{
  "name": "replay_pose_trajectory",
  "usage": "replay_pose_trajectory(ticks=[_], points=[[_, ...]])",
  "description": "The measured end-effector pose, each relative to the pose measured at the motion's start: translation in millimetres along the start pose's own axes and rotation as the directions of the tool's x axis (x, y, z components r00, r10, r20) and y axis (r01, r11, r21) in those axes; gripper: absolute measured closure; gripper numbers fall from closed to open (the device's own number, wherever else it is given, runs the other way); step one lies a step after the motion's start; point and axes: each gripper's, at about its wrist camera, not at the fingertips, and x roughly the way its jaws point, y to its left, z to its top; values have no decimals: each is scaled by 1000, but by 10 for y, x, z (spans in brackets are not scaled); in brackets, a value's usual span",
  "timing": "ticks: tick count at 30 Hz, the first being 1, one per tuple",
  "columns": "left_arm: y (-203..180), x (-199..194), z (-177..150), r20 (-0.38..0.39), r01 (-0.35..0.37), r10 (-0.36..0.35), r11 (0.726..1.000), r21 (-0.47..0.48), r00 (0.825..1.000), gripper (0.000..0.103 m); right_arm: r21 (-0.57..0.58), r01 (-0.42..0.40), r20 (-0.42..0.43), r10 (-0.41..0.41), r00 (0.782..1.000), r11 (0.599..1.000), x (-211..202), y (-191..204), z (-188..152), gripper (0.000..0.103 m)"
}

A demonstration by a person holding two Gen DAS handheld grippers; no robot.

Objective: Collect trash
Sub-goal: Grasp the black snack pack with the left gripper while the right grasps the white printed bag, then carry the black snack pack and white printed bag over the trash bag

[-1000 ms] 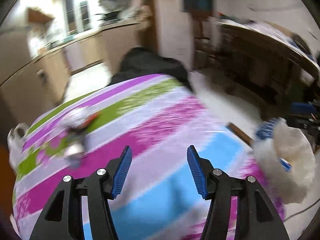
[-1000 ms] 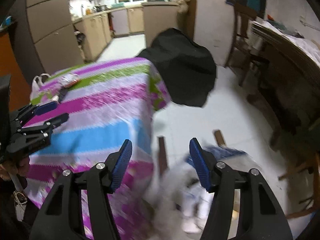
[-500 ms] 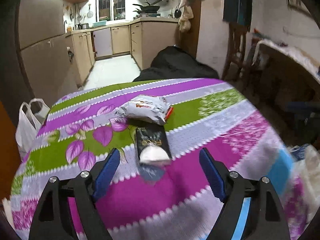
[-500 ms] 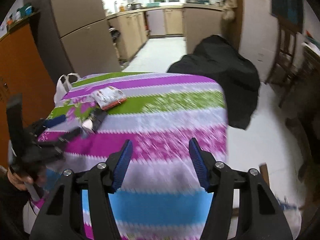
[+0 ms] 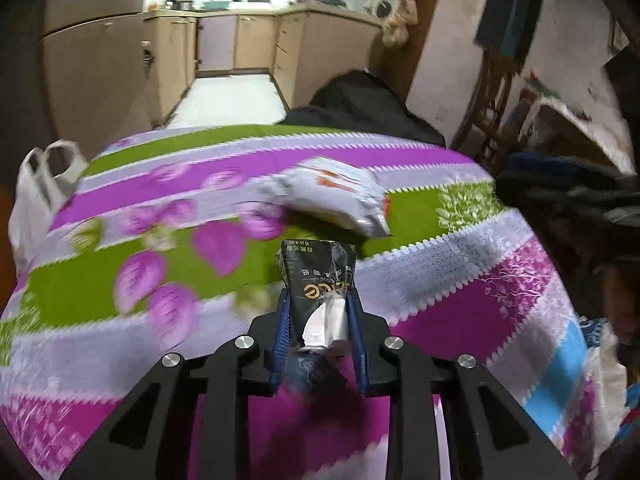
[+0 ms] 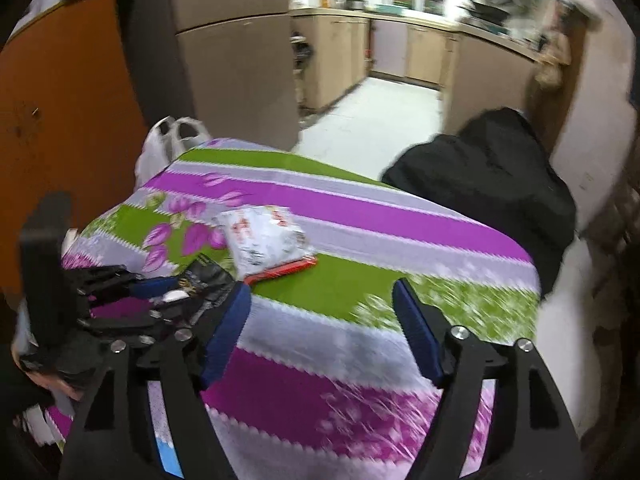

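Two wrist cameras, both low over one table and facing the kitchen.

The left wrist view looks forward along its own fingers, close above the striped tablecloth [image 5: 460, 264], with a black tissue pack [image 5: 320, 280] right under the lens and a white snack bag [image 5: 340, 196] just beyond it; the kitchen doorway lies straight ahead. The right wrist view sits a little higher and to the right, angled across the same tablecloth [image 6: 400, 216] toward the kitchen. Both views share the snack bag [image 6: 264, 240], the tissue pack [image 6: 204, 280], a white plastic bag [image 6: 160, 148] at the far left table edge, and a black heap [image 6: 492, 168] behind the table. The right view also takes in the left gripper [image 6: 160, 296] at its left edge.
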Motion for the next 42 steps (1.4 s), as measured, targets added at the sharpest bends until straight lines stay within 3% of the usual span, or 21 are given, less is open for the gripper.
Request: replay_pose_trajectory(ticks=[3,7,13,14,15,18,21,26,34,38,42], points=[[242,-396,-199,50,-54,54,998,-11,997,76,-99,-48,-26,45,999,994,218,176,64,18],[489,-589,-404,26,-53,55,997,-63,998,76,-213,-62,-88,44,995,975,646,365,193,15],[598,-679,-512,25,-49,51,996,-72,998,76,-181,-81,-137,57,989,980,1051,306,370,15],[592,-679,-513,30,-53,55,996,-67,998,76,-161,-95,-154,70,986,982,1099,289,375,27],[588,-680,-518,34,-57,59,996,-62,998,76,-143,-98,-172,73,982,985,1133,277,367,45],[517,-684,-508,54,-91,92,995,-30,994,76,-142,-89,-153,67,986,986,1065,332,308,54],[458,-712,-492,69,-98,98,995,-9,993,76,-92,-48,-130,36,991,995,866,370,176,61],[276,-878,-496,91,-90,87,996,24,992,76,30,-15,-109,18,994,999,303,467,-190,62],[-533,-1195,-579,88,24,-39,986,162,995,76,199,-20,-117,44,992,980,-872,641,-1062,62],[-1111,-1326,-657,70,95,-118,960,263,991,76,292,18,-102,13,995,956,-1522,512,-1475,62],[-1791,-1398,-743,31,184,-209,913,364,977,76,396,129,-81,-105,991,909,-2291,167,-1923,62]])
